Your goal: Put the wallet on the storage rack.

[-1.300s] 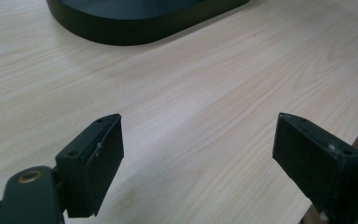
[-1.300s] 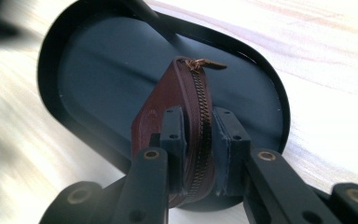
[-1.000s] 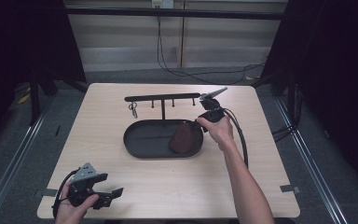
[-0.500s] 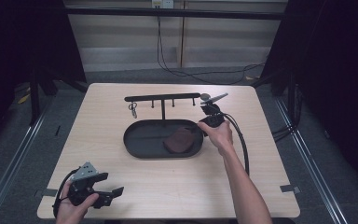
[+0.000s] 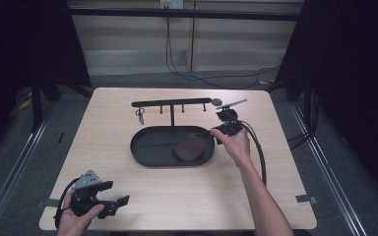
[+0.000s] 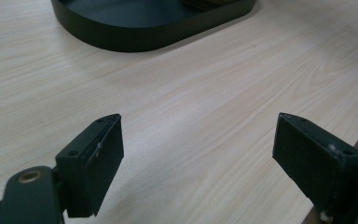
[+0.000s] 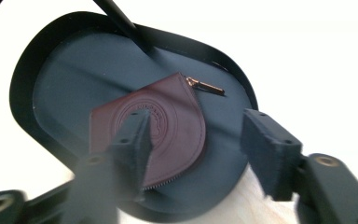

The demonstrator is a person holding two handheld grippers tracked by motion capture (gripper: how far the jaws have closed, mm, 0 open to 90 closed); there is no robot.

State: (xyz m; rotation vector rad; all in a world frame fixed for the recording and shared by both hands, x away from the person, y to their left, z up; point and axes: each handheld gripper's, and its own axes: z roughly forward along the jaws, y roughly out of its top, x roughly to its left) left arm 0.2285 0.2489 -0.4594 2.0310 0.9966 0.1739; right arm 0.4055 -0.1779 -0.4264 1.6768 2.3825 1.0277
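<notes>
Since the earlier frames, the brown leather pouch [image 5: 189, 147] has gone from standing on edge under the right gripper [image 5: 215, 132] to lying flat on the floor of the black oval tray [image 5: 142, 156]. The right gripper's jaws have just been opening; nothing is between them now, and the pouch lies beyond and below them in the right gripper view.

Pouch [image 7: 161, 128] appearance: dark reddish-brown leather, roughly a quarter-round shape with one curved edge and one straighter edge. A round embossed emblem of concentric rings sits at the middle of its upper face. A zip runs along the curved edge and ends in a small copper-coloured pull tab [image 7: 206, 87] that rests on the tray floor.

Pouch position: right-hand end of the tray, near the right rim, within the tray wall.

A thin black upright rises from the back of the tray and carries a black hook bar [image 5: 172, 103] with a small metal ring [image 5: 140, 114] hanging near its left end.

The left gripper [image 5: 109, 205] rests at the near left corner of the wooden table [image 5: 285, 172], well apart from the tray, with jaws wide open and nothing between them.
</notes>
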